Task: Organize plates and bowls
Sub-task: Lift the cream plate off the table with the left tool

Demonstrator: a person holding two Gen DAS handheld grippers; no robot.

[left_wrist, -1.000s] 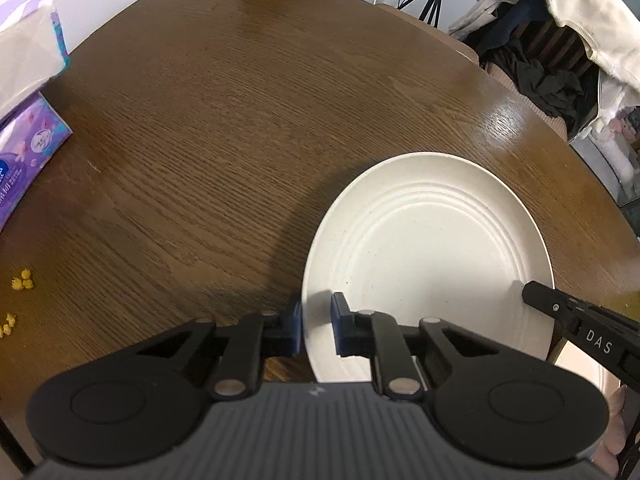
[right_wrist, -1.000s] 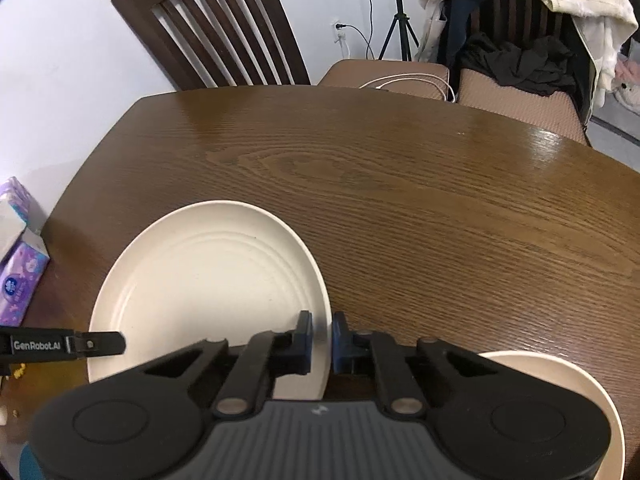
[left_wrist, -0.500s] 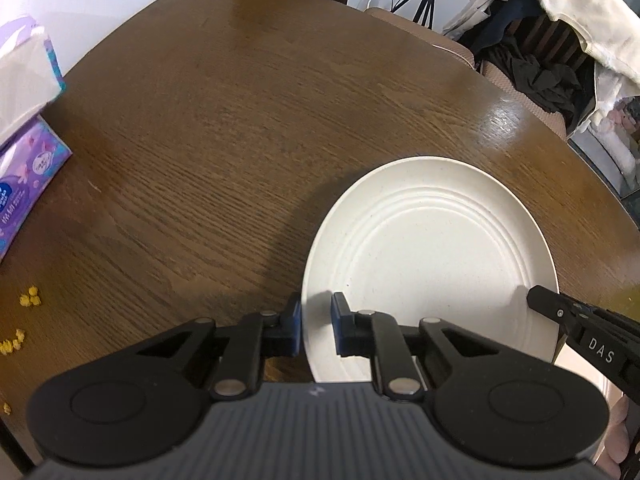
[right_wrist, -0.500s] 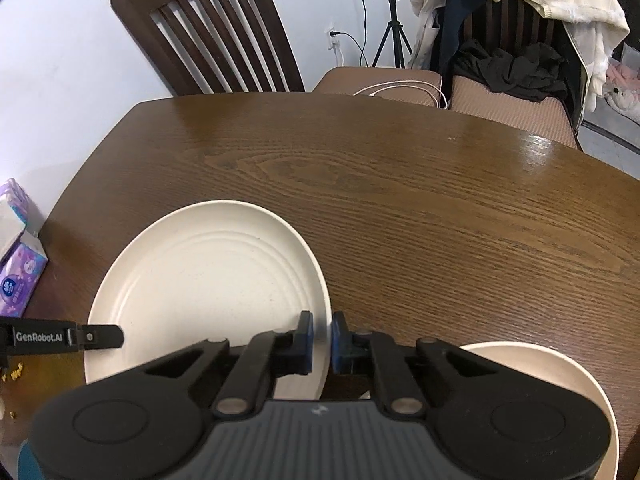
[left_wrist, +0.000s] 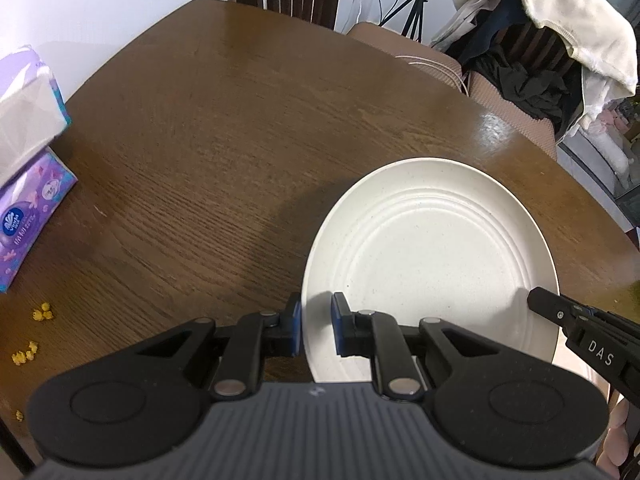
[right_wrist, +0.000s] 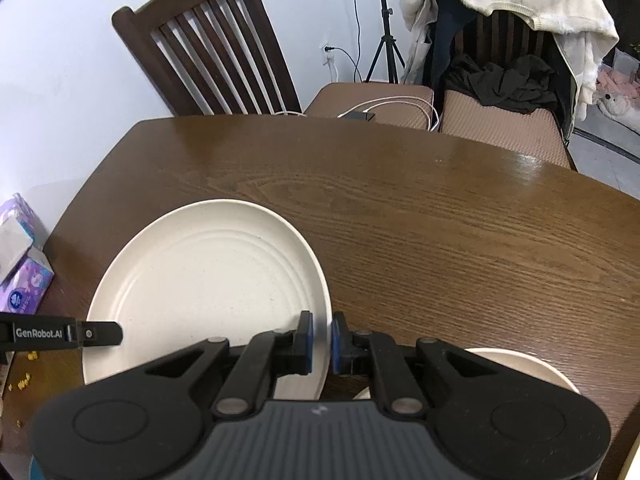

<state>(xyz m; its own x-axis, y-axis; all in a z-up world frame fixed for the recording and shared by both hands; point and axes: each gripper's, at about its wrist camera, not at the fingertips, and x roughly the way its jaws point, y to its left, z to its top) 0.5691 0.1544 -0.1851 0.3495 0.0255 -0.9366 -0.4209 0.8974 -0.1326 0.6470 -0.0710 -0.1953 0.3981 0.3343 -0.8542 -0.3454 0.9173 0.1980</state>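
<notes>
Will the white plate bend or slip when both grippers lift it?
The plate probably stays stiff: its rim looks flat between the left gripper and right gripper. Its smooth surface might slip, so pinching opposite edges likely helps.

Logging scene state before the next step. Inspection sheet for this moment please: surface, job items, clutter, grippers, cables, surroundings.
Surface: brown wooden table, glossy.
Job's things: cream plate gripped at opposite rims; second cream plate at the near right, mostly hidden.
Clutter: purple tissue packs at the left edge; yellow crumbs nearby.
Grippers: left gripper shut on the plate's left rim; right gripper shut on its right rim.
Cables: white cable on a chair seat; black cord from a wall outlet.
Surroundings: slatted wooden chair, tripod, clothes heaped on a chair.
</notes>
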